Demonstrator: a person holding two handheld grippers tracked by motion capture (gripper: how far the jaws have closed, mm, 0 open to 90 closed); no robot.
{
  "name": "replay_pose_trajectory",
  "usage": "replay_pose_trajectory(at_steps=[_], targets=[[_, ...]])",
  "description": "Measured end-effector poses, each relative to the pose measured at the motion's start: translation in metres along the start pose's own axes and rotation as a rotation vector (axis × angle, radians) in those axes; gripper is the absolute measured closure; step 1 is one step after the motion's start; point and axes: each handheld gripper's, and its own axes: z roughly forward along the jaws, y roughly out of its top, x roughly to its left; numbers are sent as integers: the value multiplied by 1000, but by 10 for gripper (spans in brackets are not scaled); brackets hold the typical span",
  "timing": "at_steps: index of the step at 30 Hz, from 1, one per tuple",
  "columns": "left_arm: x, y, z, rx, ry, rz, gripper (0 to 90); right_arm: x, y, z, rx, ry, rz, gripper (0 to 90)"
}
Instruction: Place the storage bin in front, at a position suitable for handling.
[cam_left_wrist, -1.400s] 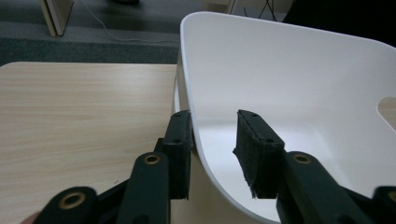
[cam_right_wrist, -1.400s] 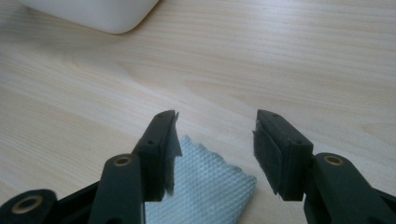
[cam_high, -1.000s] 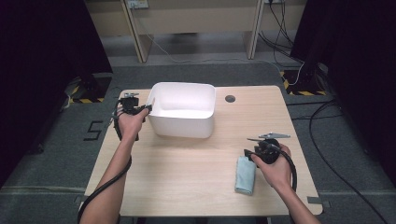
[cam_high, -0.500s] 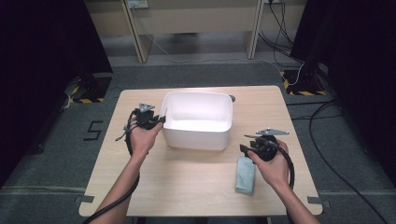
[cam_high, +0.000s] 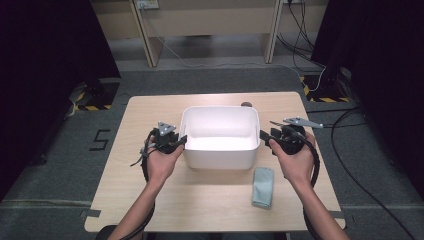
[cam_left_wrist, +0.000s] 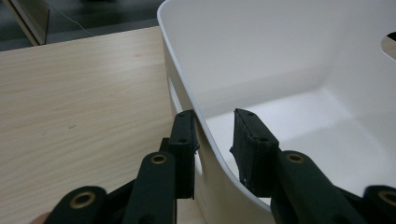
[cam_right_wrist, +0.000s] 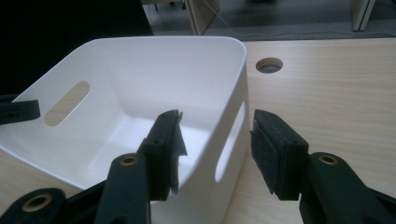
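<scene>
One white plastic bin (cam_high: 220, 136) stands near the middle of the light wooden table (cam_high: 150, 110), open side up, its long axis running across the table from the person's left to right. It carries no label or brand that can be read; the sole writing in sight is a black "5" (cam_high: 100, 139) marked on the grey floor to the left of the table. Each short end wall has one oval handle slot, two in all.

The left gripper (cam_high: 176, 142) sits at the bin's left end. In the left gripper view its jaws straddle the rim there, one outside against the wall and one inside with a gap to the wall, so they stand part open around the rim rather than clamped on it. The right gripper (cam_high: 266, 139) is at the bin's right end; in the right gripper view its jaws stand wide, one inside the bin and one outside, neither pressing the wall.

One folded pale blue cloth (cam_high: 263, 187) lies flat on the table just in front of the bin's right corner, its long axis running near to far. One round cable hole (cam_right_wrist: 269, 65) lies in the tabletop behind the bin.
</scene>
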Motion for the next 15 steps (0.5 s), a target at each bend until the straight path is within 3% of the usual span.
replay_pose_trajectory(at_steps=[8, 13, 15], targets=[[-5, -7, -8, -22, -23, 14, 643, 2, -3, 18, 69, -13, 1, 525], [-1, -10, -15, -69, -98, 24, 528, 1, -5, 25, 94, -28, -8, 546], [5, -14, -21, -84, -133, 29, 440, 0, -5, 28, 102, -30, -5, 556]])
